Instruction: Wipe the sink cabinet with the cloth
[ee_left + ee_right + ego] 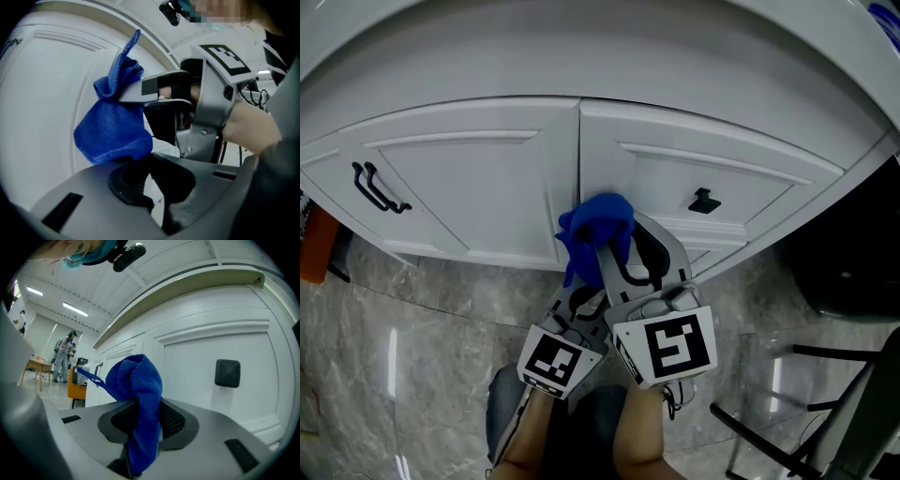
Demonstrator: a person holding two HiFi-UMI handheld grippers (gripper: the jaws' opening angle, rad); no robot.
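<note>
The right gripper point(140, 416) has its jaws clamped on the blue cloth point(595, 225), bunched by the sink cabinet point(469, 178) door seam, the left gripper point(151, 161) has jaws together, empty, and a hard drag could probably pull the narrow pinched fold free.

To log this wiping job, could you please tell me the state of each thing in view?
Cloth: bunched, clamped in the right gripper.
Right gripper: shut on cloth.
Left gripper: shut, empty.
Left cabinet door: closed.
Right cabinet door: closed.
</note>
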